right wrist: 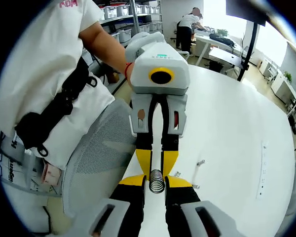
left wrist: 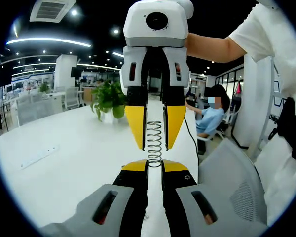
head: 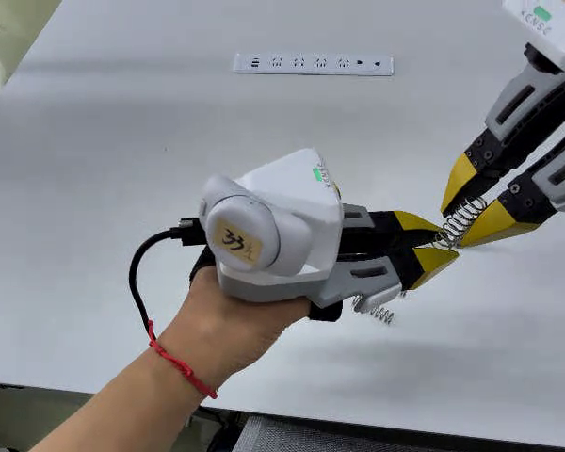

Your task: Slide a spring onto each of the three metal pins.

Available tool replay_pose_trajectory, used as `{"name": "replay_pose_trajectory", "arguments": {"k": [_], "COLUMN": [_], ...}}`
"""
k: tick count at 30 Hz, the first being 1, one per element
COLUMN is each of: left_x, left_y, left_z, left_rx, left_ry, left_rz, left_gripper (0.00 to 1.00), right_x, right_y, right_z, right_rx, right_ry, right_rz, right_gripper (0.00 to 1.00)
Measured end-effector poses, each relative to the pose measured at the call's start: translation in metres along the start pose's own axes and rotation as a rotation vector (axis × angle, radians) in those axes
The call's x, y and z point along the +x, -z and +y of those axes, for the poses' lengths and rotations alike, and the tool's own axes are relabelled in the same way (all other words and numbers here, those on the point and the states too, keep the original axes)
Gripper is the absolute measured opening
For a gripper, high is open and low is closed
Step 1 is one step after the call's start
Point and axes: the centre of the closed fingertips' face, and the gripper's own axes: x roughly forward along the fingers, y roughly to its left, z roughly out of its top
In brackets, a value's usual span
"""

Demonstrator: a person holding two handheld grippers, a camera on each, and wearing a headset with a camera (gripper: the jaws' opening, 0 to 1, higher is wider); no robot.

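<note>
Spring (head: 460, 222) held in the air above the table (head: 122, 188), toward the near right of the work area. The right gripper (head: 454, 227) enters from the far right and is clamped on it, one yellow fingertip on each side of the coil. The right gripper view looks straight into the coil's open end, which sits between that gripper's own tips. The left gripper (head: 444, 243) points right and meets the spring end on, its yellow tips touching the spring's left end. Its jaws stand close together with a narrow slit between them; whether they pinch anything there cannot be told. In the left gripper view the spring lies in line with this slit, running from the left gripper's tips up between the right gripper's fingers. A hand (head: 231, 325) grips the white body of the left gripper from below. A red cord (head: 179, 363) circles the wrist, and a black cable (head: 141, 273) loops out of the body's rear. A loose spring (head: 378, 312) lies on the table just below the left gripper's jaws, apart from both grippers. A power strip (head: 313, 64) lies flat at the far side, well apart from the grippers. In the right gripper view a mesh chair (right wrist: 98, 158) stands at the table's near edge. In the left gripper view a potted plant (left wrist: 108, 98) stands on the table.
</note>
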Motion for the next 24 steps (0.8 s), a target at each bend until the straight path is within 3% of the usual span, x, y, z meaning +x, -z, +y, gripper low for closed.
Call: {"name": "replay_pose_trajectory", "arguments": {"k": [24], "left_x": [-0.002], "left_y": [0.0009], "left_z": [-0.0022], "left_rx": [-0.001], "left_ry": [0.003], "left_rz": [-0.01], "left_gripper": [0.06], "right_x": [0.002], "right_y": [0.0005], "right_z": [0.0015], "right_rx": [-0.023], "right_ry": [-0.015], "right_rz": [0.038], "right_gripper": [0.07]}}
